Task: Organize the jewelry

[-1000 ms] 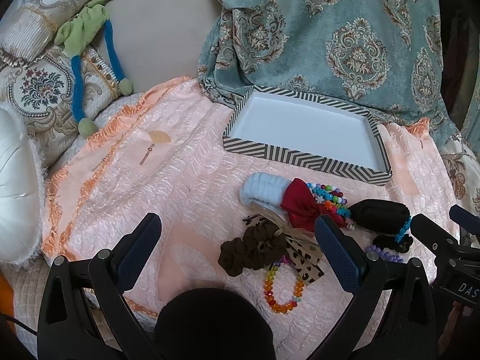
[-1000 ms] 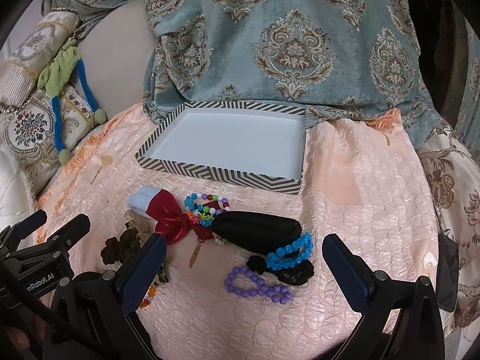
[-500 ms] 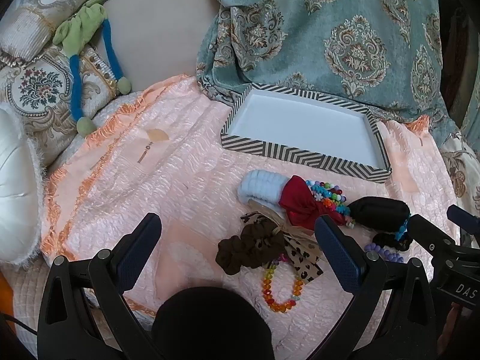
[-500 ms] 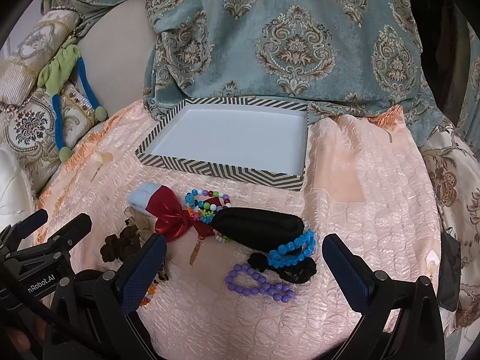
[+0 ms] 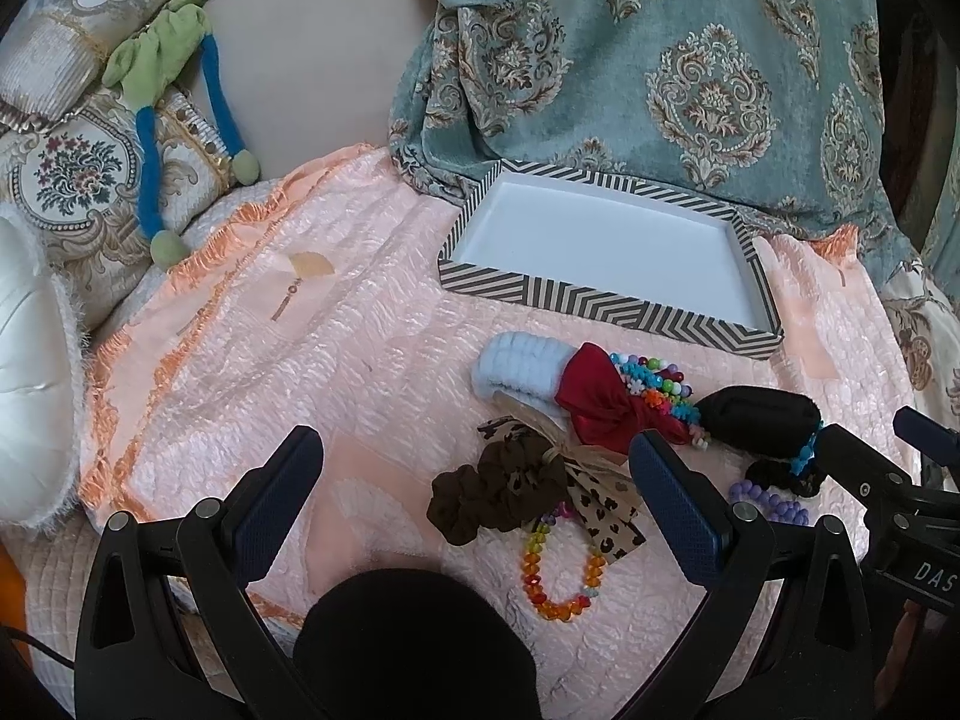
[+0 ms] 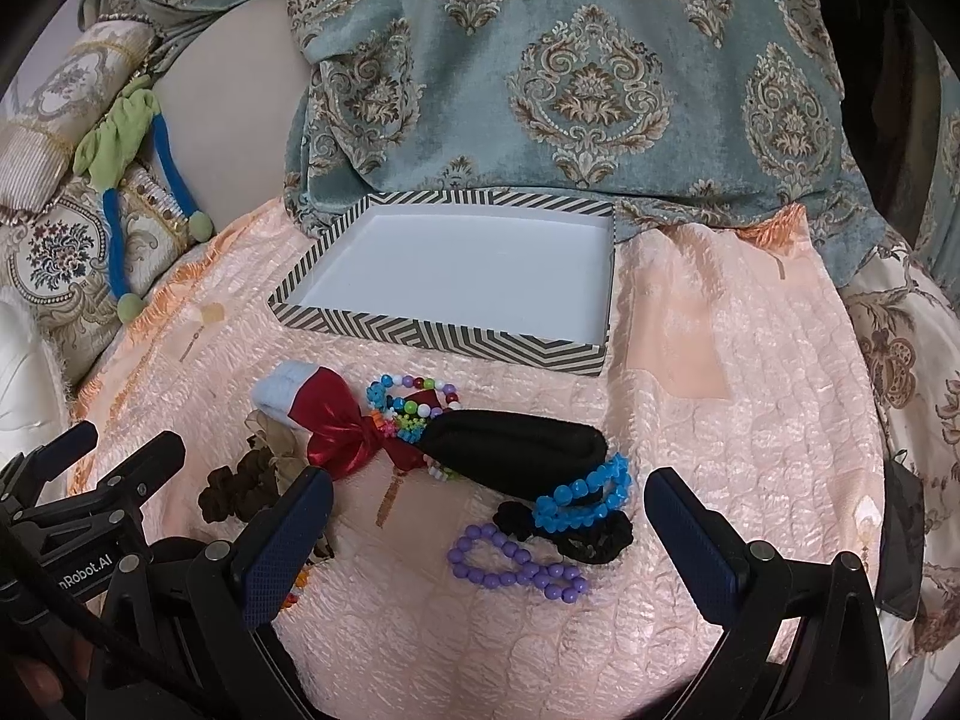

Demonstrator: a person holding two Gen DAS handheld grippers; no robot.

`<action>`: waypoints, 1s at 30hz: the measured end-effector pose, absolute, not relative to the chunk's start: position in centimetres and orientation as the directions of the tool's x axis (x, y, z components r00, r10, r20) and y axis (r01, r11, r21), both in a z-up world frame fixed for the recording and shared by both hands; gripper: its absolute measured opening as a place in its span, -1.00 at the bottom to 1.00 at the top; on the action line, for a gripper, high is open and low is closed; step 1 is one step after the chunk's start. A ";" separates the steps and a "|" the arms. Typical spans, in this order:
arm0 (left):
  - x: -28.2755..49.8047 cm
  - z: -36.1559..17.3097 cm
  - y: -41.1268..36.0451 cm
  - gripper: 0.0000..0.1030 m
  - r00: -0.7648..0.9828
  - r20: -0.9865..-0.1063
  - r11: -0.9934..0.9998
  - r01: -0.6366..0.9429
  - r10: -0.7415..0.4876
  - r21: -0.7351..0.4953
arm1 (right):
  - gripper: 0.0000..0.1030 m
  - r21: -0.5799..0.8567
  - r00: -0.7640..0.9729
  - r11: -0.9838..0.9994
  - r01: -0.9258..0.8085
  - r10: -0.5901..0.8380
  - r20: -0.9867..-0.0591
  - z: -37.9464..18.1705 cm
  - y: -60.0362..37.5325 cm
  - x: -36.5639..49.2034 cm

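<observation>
Jewelry and hair accessories lie in a loose pile on the peach quilted cover (image 6: 720, 420), just in front of the empty chevron-striped tray (image 6: 444, 339). The pile holds a purple bead bracelet (image 6: 516, 561), a blue bead bracelet (image 6: 585, 495) draped over a black scrunchie (image 6: 591, 534), a black padded hair piece (image 6: 516, 441), a multicolour bead bracelet (image 6: 414, 399), a red bow (image 6: 336, 426), a pale blue scrunchie (image 5: 522, 363), a brown scrunchie (image 5: 492, 492), a leopard-print bow (image 5: 606, 507) and an orange rainbow bracelet (image 5: 558, 564).

Right gripper (image 6: 489, 540): jaws spread wide, empty, hovering over the purple and blue bracelets. Left gripper (image 5: 474, 495): jaws spread wide, empty, above the brown scrunchie.

Step in hand, as judged: first pick from the pile.

- Select an item lying free at the pile edge; the purple bead bracelet appears the least entangled.
- Lower the fingers astride one strand, not the whole loop.
- Close gently; beads roll.
- Lift slowly and check that the neighbouring blue bracelet does not follow.
- Release inside the tray wall.
</observation>
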State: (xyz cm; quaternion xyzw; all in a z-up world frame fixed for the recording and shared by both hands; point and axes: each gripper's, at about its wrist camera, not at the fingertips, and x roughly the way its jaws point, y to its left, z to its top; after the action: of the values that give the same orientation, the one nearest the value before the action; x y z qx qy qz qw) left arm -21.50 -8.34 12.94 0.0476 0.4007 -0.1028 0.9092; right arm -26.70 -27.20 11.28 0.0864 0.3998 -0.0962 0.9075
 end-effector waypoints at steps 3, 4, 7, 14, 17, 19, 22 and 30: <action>-21.5 12.8 -8.3 0.99 0.654 -0.742 0.975 0.224 -0.147 0.005 | 1.00 0.080 0.659 0.967 0.242 -0.104 -0.745 11.1 -27.2 -26.7; -21.4 12.7 -8.3 0.99 0.653 -0.743 0.975 0.224 -0.147 0.004 | 1.00 0.079 0.658 0.967 0.241 -0.103 -0.746 11.1 -27.2 -26.6; -21.4 12.6 -8.2 0.99 0.648 -0.747 0.975 0.222 -0.146 0.003 | 1.00 0.077 0.656 0.968 0.240 -0.103 -0.748 11.0 -27.2 -26.6; -21.2 12.4 -8.2 0.99 0.642 -0.752 0.975 0.223 -0.147 0.000 | 1.00 0.083 0.650 0.966 0.245 -0.100 -0.754 10.7 -27.5 -26.5; -21.1 12.3 -8.1 0.99 0.638 -0.756 0.975 0.222 -0.148 -0.004 | 1.00 0.084 0.649 0.965 0.249 -0.102 -0.754 10.6 -27.6 -26.4; -21.1 12.2 -8.0 0.99 0.636 -0.757 0.975 0.221 -0.147 -0.004 | 1.00 0.085 0.648 0.964 0.251 -0.102 -0.755 10.5 -27.8 -26.4; -21.0 12.0 -8.0 0.99 0.631 -0.762 0.974 0.225 -0.149 -0.004 | 1.00 0.088 0.645 0.963 0.254 -0.101 -0.757 10.5 -27.9 -26.3; -20.6 11.8 -8.0 0.99 0.620 -0.770 0.974 0.225 -0.152 -0.012 | 1.00 0.082 0.642 0.961 0.263 -0.111 -0.759 10.4 -28.3 -26.2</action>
State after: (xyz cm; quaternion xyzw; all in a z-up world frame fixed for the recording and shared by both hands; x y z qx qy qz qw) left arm -20.64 -8.04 11.82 0.0428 0.4231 -0.1050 0.8990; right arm -26.22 -28.30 10.35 0.0926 0.4105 -0.1037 0.9012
